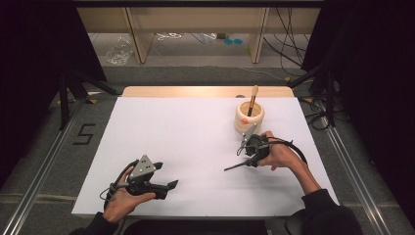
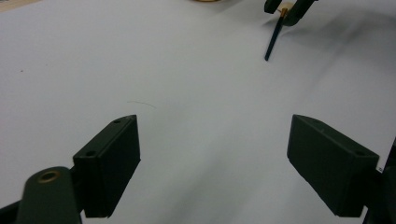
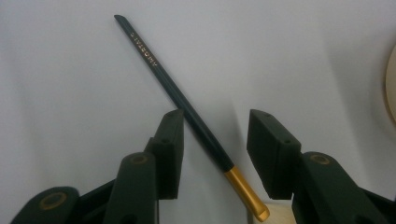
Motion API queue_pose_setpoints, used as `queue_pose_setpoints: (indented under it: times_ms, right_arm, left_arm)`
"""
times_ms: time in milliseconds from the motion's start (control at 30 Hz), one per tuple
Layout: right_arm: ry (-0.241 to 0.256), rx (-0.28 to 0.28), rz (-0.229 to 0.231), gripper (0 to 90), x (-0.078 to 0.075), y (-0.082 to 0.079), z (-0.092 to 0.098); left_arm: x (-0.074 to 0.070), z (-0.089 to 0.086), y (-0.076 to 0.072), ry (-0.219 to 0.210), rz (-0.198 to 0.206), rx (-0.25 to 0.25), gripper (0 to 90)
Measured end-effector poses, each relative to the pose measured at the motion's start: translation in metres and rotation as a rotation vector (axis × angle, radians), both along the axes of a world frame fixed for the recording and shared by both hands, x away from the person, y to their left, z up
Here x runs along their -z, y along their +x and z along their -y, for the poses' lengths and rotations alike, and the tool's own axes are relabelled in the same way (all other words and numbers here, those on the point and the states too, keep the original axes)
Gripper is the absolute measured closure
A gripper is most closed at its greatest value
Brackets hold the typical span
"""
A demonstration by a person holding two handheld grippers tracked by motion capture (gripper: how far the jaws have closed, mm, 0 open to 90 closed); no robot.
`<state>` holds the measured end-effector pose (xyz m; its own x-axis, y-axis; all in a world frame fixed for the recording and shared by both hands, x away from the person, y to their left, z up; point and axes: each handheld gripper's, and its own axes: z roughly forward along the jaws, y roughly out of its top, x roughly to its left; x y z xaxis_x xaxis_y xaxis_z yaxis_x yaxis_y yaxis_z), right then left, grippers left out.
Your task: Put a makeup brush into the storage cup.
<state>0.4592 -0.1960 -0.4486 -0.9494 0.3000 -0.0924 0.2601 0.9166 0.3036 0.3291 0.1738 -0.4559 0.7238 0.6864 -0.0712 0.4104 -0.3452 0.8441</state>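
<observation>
We work at a white surface (image 1: 195, 147) with a pale round holder (image 1: 248, 117) standing toward its far right. One brush (image 1: 252, 100) with a light handle already stands upright in that holder, so we judge that part of the work done.

What is left is the dark brush (image 3: 187, 109) under our right gripper (image 1: 254, 147). In the high view it lies on the surface just in front of the holder, its thin dark handle pointing toward our left. In the right gripper view the fingers (image 3: 168, 149) stand on either side of it, one finger close against the handle and the other a little way off from the gold ferrule. They are fairly narrow but not closed on it, so we judge the pick-up as just about to happen. Lifting the brush and dropping it into the holder are both still ahead.

Our left gripper (image 1: 159, 176) rests low near our edge of the surface, well apart from the holder. Its fingers (image 2: 112, 163) are spread wide and hold nothing.

As for writing, small gold capitals run along the dark handle near its tip. They are too small for us to read with certainty. On the floor to the left of the surface a large "5" (image 1: 84, 133) is marked.
</observation>
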Motion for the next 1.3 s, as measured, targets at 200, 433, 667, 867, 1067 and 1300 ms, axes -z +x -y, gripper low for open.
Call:
queue_pose_setpoints:
  times_ms: [200, 433, 667, 867, 1067, 1300]
  right_arm:
    - [-0.012, -0.014, -0.007, 59.8, 0.000, 0.000, -0.001]
    - [-0.041, -0.034, -0.030, 65.9, 0.003, 0.001, -0.003]
    - [-0.067, -0.027, -0.049, 70.8, 0.005, 0.000, -0.005]
    - [-0.085, -0.028, -0.071, 73.6, 0.005, 0.001, -0.008]
    - [-0.107, -0.006, -0.106, 76.1, 0.004, 0.003, -0.012]
    - [-0.128, 0.011, -0.123, 78.5, 0.004, 0.005, -0.014]
  left_arm:
    - [0.000, 0.000, 0.000, 0.001, 0.002, 0.007, 16.9]
    - [0.000, -0.001, 0.000, 0.000, -0.006, 0.000, 16.9]
    - [-0.001, -0.001, 0.000, 0.011, 0.004, 0.004, 16.9]
    - [-0.001, -0.001, 0.000, 0.004, 0.001, 0.001, 17.0]
    - [-0.001, -0.001, 0.000, -0.001, -0.001, -0.004, 16.9]
    - [-0.001, -0.001, 0.000, 0.001, -0.001, -0.003, 16.9]
